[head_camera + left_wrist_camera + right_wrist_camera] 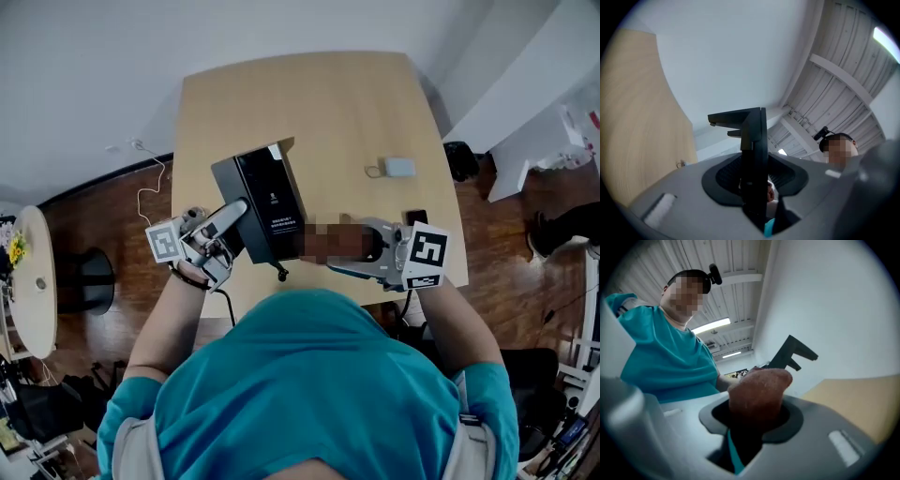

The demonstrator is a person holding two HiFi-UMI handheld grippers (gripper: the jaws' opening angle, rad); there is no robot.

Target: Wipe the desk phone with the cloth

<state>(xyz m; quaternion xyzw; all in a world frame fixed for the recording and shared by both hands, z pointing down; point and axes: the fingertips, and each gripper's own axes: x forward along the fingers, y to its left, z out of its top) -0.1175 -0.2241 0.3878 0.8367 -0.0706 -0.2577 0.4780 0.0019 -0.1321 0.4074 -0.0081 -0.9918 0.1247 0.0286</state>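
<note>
Left claw (234, 217) clamps a black rectangular desk phone (269, 206), tipped up over the pale wooden counter (328, 103); its white label print is too small to read. Right claw (366, 248) grips a reddish-brown cloth (759, 390), just beside the phone.

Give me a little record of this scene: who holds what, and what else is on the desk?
left gripper: shut on the desk phone, which is tilted up with its labelled side showing
right gripper: shut on the brown cloth, next to the phone
desk: light wood
also on desk: small pale box with a cord; small black item
cloth touching phone: cannot tell
</note>
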